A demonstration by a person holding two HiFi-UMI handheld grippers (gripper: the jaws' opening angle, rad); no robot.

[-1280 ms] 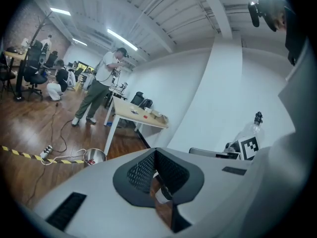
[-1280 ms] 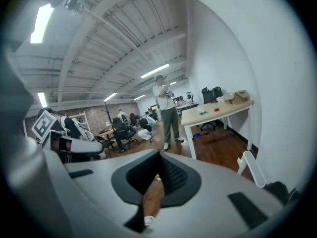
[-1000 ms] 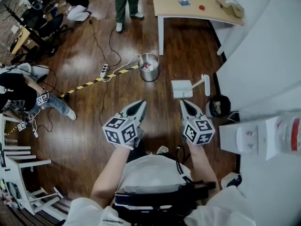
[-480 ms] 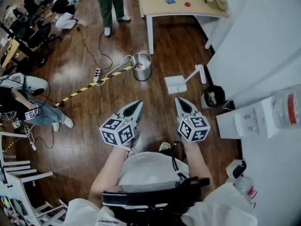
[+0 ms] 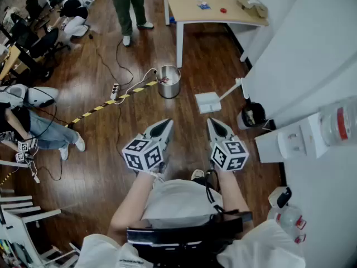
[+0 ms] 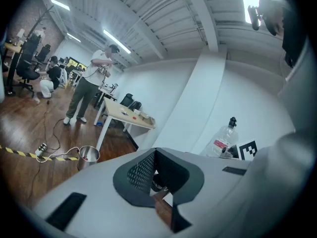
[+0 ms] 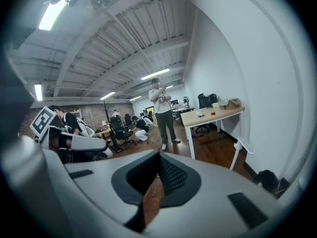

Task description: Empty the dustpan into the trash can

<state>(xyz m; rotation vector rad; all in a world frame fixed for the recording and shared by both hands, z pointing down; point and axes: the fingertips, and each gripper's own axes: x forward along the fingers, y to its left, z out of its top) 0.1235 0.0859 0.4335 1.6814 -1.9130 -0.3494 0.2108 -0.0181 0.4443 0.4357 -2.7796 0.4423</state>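
Head view puts the white dustpan [image 5: 207, 101] flat on the wooden floor [image 5: 184, 121], its handle slanting up toward the white wall [image 5: 301, 49]. No claw is on it, and whether it holds any dirt is too small to tell. Just beside it, on the side away from the wall, stands the metal trash can [image 5: 169, 81], upright and open-topped, with something reddish inside. The pan lies apart from the can but near enough for a short carry.

Both claws hang in front of the person, short of the pan and pointing toward it. The left claw [image 5: 163, 126] has its jaws together on nothing, and so does the right claw [image 5: 215, 126]; each gripper view shows only floor past the tips. A pan on the floor with both claws empty would suit a pan waiting to be lifted as well as one set back down after tipping.

Room is tighter on the wall side, where a black bin [image 5: 252, 115] sits close to the handle end. Past the can a table [image 5: 187, 1] leg comes down, and a cable [image 5: 136, 82] and striped tape [image 5: 106, 105] run to the can's foot. The floor between claws and pan is bare
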